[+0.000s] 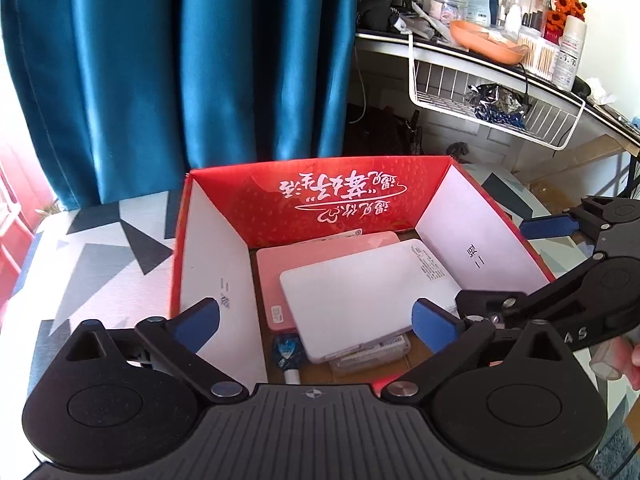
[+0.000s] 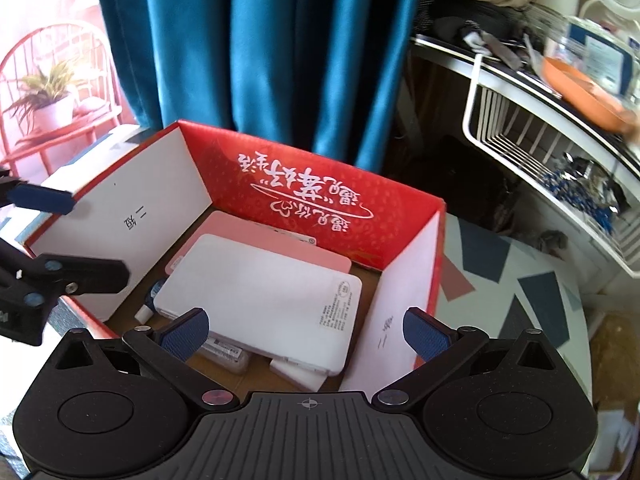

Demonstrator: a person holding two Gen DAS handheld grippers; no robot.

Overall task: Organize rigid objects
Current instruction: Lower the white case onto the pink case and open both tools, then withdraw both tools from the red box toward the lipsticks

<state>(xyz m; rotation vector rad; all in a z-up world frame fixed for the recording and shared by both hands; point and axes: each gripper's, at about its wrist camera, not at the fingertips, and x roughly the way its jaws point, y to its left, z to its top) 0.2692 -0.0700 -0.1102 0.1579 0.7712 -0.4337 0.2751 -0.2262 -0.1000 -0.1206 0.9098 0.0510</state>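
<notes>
Above red box [image 1: 320,196], both grippers wide-jawed

- Left wrist view: close above red box [image 1: 312,196], angled down and forward, toward curtain [image 1: 200,60].
- Right wrist view: same downward tilt, near, from box's right side.
- Shared: box interior, white case [image 2: 260,300], curtain, wire shelf [image 1: 492,108].

Both grippers: black plastic, ribbed base w/ crosshair mark, silver pivot screws, blue textured pads [image 1: 198,324].
</notes>
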